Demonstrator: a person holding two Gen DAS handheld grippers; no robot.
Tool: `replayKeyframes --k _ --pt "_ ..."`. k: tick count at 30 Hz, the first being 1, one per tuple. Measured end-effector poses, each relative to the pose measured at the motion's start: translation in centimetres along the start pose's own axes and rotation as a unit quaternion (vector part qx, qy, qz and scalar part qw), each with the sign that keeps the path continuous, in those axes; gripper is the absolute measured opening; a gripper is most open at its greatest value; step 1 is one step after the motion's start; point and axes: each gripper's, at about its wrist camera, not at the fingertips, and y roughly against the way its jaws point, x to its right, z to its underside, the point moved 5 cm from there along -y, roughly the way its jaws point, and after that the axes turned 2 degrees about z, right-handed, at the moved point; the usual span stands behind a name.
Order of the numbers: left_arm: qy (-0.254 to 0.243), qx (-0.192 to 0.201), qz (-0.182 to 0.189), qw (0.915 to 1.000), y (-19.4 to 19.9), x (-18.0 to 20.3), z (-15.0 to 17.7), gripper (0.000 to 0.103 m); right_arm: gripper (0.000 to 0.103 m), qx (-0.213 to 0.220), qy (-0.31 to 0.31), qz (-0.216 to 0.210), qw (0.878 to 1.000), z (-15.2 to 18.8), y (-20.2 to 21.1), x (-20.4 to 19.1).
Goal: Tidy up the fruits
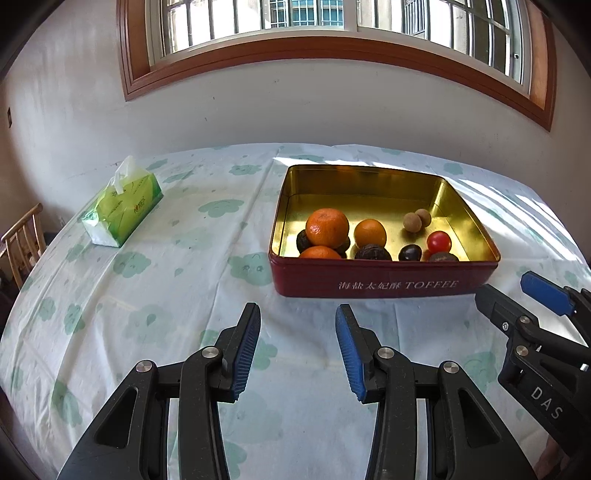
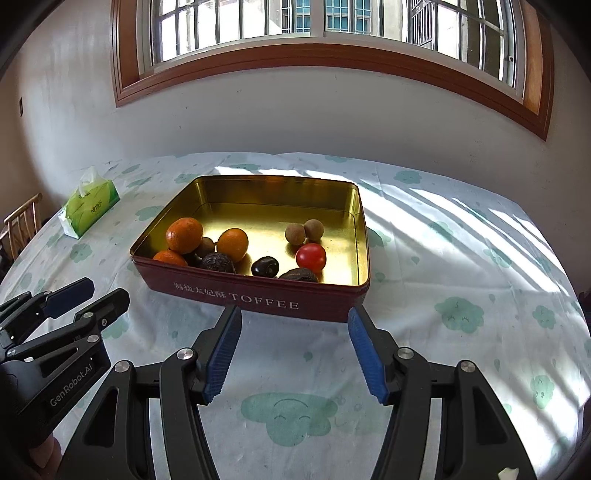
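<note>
Fingers of left gripper [image 1: 298, 314] and right gripper [image 2: 293, 317] gaping wide, gripping nothing; stacked orange [image 1: 327, 227] at frame centre risking rolling if tin [image 1: 380, 288] gets nudged.

- A green tissue pack [image 1: 123, 206] lies on the bench [image 1: 184, 295], far left.
- A wooden chair [image 1: 24, 240] stands beside the bench's left edge.
- A wood-framed barred window [image 2: 325, 22] sits in the wall behind.

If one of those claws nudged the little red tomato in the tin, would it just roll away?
Probably. The red tomato looks round and glossy, so it may roll and slip between the pads. It sits on the smooth gold floor of the tin, with dark fruit beside it that might stop it.
</note>
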Motion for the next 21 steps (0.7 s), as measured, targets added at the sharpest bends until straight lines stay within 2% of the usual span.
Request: replayKeyframes --k 13,21 --pt "0.002 -0.003 -0.009 1.0000 3.7 -0.5 4.4 0.044 0.058 0.012 0.008 -0.002 1.000 2.8 3.3 -1.3" --pt "0.002 -0.002 -0.015 0.9999 4.4 -0.5 5.0 0.044 0.058 0.015 0.007 0.001 1.000 3.3 4.1 -1.2"
